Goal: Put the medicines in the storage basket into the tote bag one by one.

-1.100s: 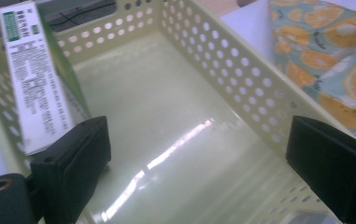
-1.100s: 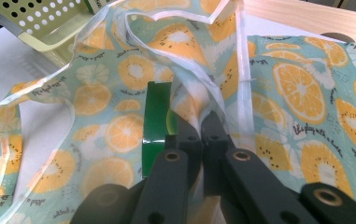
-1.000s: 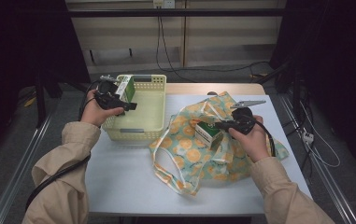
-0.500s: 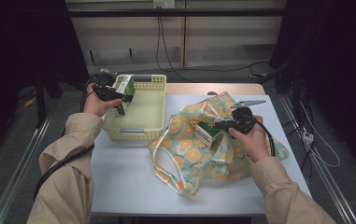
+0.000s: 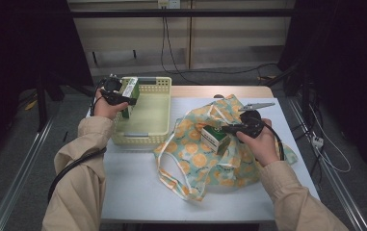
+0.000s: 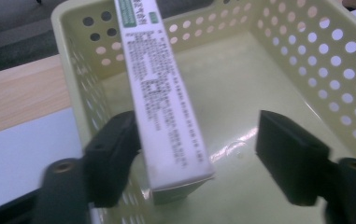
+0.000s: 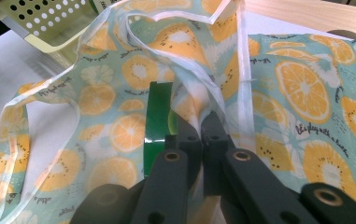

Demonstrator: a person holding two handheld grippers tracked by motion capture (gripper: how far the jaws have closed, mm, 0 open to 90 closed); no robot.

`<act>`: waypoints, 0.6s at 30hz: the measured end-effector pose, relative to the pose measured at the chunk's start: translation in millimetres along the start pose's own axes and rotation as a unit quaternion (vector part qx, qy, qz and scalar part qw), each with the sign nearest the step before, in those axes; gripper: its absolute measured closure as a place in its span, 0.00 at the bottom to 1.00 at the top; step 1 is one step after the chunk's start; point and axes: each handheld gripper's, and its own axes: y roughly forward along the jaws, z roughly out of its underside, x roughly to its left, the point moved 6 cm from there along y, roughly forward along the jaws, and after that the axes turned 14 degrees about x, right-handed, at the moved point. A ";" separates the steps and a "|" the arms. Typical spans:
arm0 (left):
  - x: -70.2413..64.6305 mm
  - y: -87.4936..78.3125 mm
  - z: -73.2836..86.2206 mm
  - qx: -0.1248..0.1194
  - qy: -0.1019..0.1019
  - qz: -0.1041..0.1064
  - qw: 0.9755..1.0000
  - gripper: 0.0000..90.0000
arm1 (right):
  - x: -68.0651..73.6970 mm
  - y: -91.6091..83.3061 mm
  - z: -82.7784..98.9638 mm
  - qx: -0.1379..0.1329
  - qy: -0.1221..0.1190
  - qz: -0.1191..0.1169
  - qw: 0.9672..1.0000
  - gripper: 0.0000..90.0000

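So at this point my left gripper (image 5: pixel 118 98) was out over the yellow basket (image 5: pixel 145 137), with the white-and-green carton (image 6: pixel 164 102) right there between the jaws. Looking down the left gripper view, the jaws stood wide apart: the carton leaned against the left-hand one, and there was a clear gap to the other, so I wasn't really clamping it anymore. The box was standing tall and a bit tilted, long axis running up and away from me, bottom end down near the basket floor by the near left corner. I'd guess the only thing left on that side was backing the jaws off along that axis without knocking it over.

My right gripper (image 5: pixel 236 129) was the one sitting at the orange-print bag (image 5: pixel 219 163), jaws pinched together on a fold of the fabric near the opening. The second green box (image 5: pixel 215 139) was poking out of the bag just to the left of that gripper, basically touching distance. It was closer to my right hand, though the left one was free.
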 end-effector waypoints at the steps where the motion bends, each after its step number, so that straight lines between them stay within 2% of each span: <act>1: 0.5 1.6 -0.3 -0.001 -0.008 -0.010 1.000 0.42 | -0.1 0.0 0.0 0.000 0.000 0.000 1.000 0.99; 3: -0.1 4.6 0.0 0.004 -0.004 -0.013 1.000 0.51 | -0.1 0.1 0.1 0.000 0.000 0.000 1.000 0.99; 9: 0.7 5.9 0.7 0.006 -0.029 -0.025 0.999 0.65 | -1.0 -2.7 0.7 -0.002 0.001 0.002 1.000 0.99; 10: -0.5 4.8 1.2 0.007 -0.030 -0.014 0.999 0.70 | -1.1 -3.1 1.1 -0.001 0.001 0.002 1.000 0.99; 11: -2.9 4.8 1.9 0.008 -0.034 0.000 0.999 0.70 | -1.2 -3.6 1.3 -0.002 0.000 0.002 1.000 0.99; 13: -6.5 1.6 3.2 0.014 -0.026 -0.001 1.000 0.70 | -1.5 -4.1 1.7 -0.002 0.000 0.002 1.000 0.99; 18: -15.4 -11.8 3.6 0.006 -0.033 0.035 0.999 0.70 | -1.3 -4.0 2.7 -0.002 0.001 0.003 1.000 0.99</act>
